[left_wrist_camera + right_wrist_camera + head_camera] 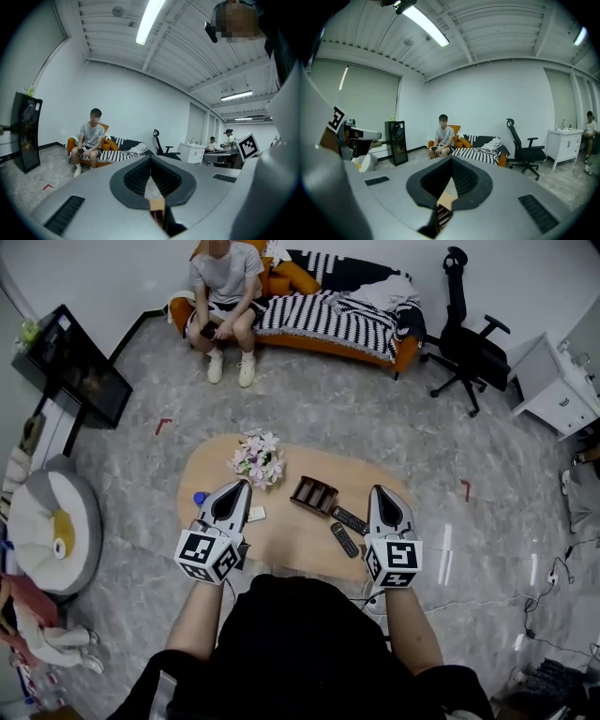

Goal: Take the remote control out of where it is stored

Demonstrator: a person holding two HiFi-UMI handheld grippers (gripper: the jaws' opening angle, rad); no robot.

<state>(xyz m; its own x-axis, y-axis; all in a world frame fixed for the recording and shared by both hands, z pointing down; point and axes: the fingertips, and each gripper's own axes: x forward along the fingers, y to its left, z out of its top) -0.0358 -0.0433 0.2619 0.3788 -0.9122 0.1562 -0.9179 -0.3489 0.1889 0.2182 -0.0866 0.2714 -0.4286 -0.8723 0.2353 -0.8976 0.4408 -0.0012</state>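
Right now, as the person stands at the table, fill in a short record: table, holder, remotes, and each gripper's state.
table: oval table, light wood
holder: brown holder on the table, right of the flowers
remotes: far remote and near remote lie on the table beside the holder, outside it
left gripper: left gripper, jaws together, empty
right gripper: right gripper, jaws together, empty, just right of the remotes

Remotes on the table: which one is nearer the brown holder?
The remote higher up in the head view, lying right beside the brown holder. The other remote lies closer to the table's near edge.
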